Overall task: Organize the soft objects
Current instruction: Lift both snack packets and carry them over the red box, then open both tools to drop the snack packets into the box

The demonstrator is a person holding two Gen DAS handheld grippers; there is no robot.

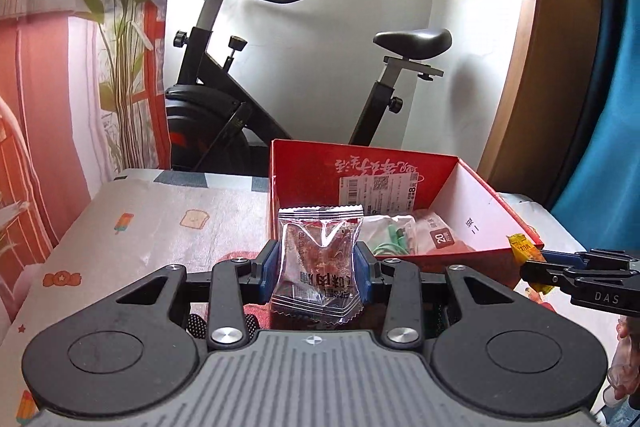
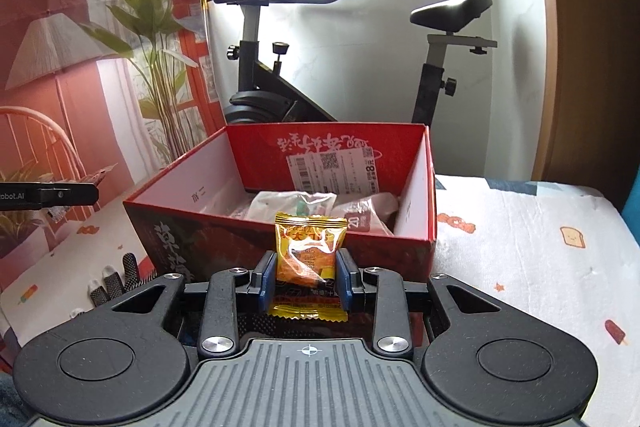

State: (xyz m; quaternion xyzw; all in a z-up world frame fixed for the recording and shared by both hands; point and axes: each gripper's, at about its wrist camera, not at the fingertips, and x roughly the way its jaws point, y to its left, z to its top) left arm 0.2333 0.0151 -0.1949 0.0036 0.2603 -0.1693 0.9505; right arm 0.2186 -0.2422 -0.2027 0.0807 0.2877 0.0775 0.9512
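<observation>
Packets both held short of the box, none yet inside from this pair. Clear packet pinched upright between left gripper fingers, just before box's near wall. Yellow packet pinched between right gripper fingers, likewise before near wall.

Risks, judged: slick film could slide from pads if grip loosens, dropping onto worktop short of box. Low carry could catch packet on near rim. Grippers near each other on box's near side; could collide if both enter together.

Hard to make out: box floor mostly hidden by near wall; pale bags inside only partly seen. Packet print unreadable. Lower ends of both packets hidden behind gripper bodies.
</observation>
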